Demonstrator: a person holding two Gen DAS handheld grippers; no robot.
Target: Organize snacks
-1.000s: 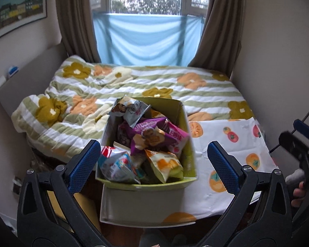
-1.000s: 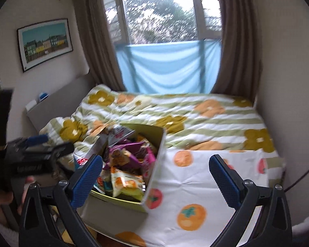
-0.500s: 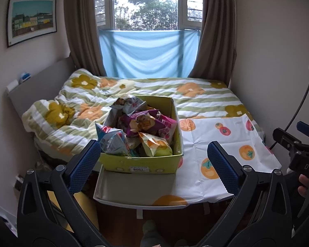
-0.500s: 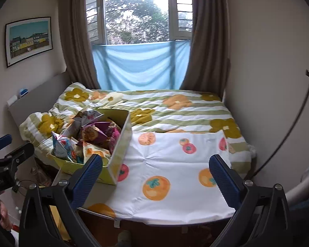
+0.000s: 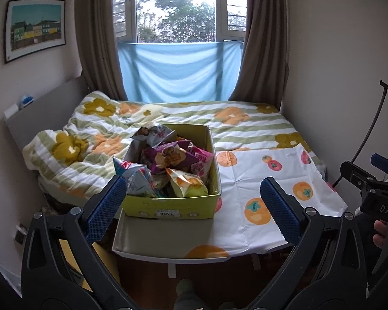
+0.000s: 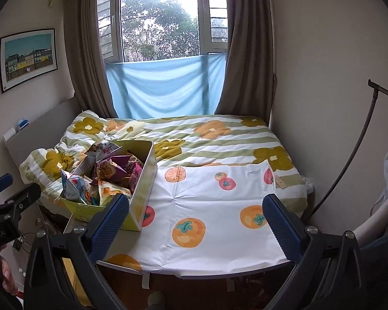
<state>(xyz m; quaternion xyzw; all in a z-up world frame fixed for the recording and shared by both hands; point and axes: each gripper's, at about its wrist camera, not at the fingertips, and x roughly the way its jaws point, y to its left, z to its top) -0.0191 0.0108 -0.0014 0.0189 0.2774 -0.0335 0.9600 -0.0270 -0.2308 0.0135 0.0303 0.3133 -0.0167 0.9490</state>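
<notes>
Room: daylight is being let in through a window (image 5: 178, 7) behind brown curtains; a floral quilt (image 6: 219, 139) is being spread over the bed.
Surface: a low table (image 5: 168, 235) is being partly covered by a fruit-print cloth (image 6: 214, 206).
Snack box (image 5: 173, 206): it is being kept on the table's left part, heaped with snack packets (image 5: 173, 165).
Left gripper (image 5: 194, 204): its jaws are being held wide apart, with nothing between them.
Right gripper (image 6: 196, 222): its jaws are likewise being held wide, over the cloth, nothing gripped.
</notes>
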